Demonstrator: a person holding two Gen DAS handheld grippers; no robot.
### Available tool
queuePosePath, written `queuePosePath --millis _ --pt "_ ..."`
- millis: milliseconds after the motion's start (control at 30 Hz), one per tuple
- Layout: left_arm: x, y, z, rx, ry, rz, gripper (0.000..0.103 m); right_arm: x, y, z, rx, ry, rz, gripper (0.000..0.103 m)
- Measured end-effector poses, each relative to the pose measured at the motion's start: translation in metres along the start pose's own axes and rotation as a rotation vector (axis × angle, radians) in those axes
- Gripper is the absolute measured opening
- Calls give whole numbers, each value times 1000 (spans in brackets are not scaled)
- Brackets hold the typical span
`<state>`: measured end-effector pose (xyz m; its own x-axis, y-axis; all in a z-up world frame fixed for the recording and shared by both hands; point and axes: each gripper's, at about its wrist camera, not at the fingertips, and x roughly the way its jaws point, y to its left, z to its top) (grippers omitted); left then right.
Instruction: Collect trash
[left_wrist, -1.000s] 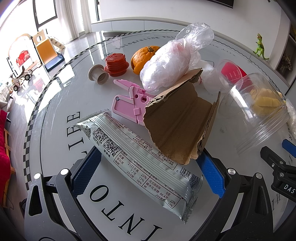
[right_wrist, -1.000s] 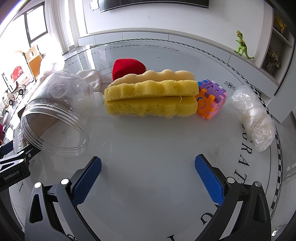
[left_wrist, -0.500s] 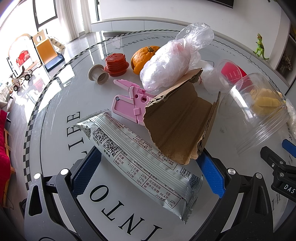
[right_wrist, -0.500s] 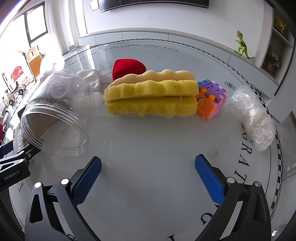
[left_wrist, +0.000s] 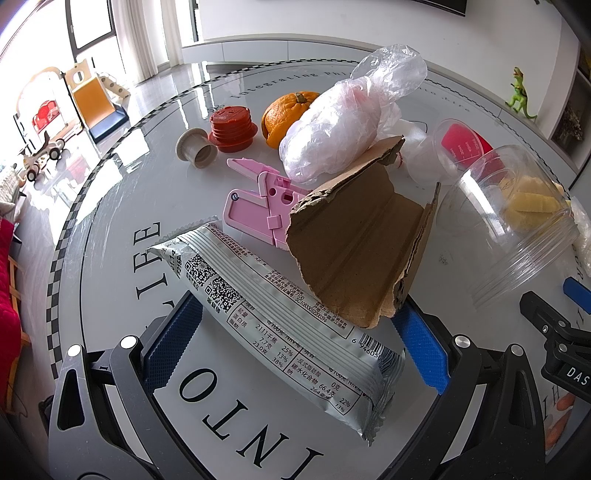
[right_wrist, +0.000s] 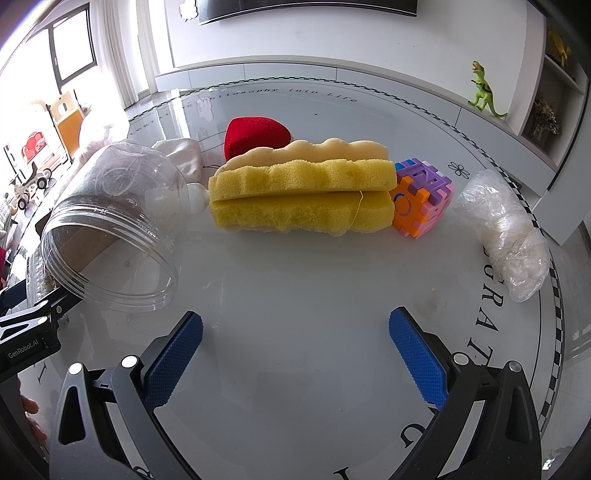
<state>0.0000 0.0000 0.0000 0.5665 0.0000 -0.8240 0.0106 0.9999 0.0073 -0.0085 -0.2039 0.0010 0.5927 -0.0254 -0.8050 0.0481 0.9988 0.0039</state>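
Silver-grey foil, a snack wrapper (left_wrist: 280, 306) printed with a nutrition table, lies flat on the glossy round table (left_wrist: 110, 206) directly between the spread fingers of the left gripper (left_wrist: 295, 343), whose blue pads stand wide apart and grip nothing. The wrapper's long axis runs from 10 o'clock to 4 o'clock in the left wrist view, slanting across the gap, so a clean pinch would likely call for a twist of the wrist. A torn piece of cardboard (left_wrist: 358, 243) rests over the wrapper's upper edge at 1 o'clock, with a bunched plastic bag (left_wrist: 343, 129) behind it. A clear jar (right_wrist: 110, 229) lies on its side, mouth open, between the two tools. The right gripper (right_wrist: 295, 354), jaws equally wide and empty, faces a yellow sponge (right_wrist: 303, 195) at 12 o'clock and a second crumpled plastic bag (right_wrist: 506, 225) at 2 o'clock. The left hand is plainly nearer the wrapper.
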Motion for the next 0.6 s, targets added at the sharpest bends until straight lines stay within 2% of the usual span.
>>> queuePosePath --millis 367,500,600 --pt "0 0 0 10 7 -5 98 0 0 0 -2 1 -3 100" --pt "-12 9 -7 -16 -1 -51 98 -11 -1 -3 -10 10 60 100" --pt "-26 15 -14 -7 -45 -31 98 -28 2 -7 -32 -30 78 100"
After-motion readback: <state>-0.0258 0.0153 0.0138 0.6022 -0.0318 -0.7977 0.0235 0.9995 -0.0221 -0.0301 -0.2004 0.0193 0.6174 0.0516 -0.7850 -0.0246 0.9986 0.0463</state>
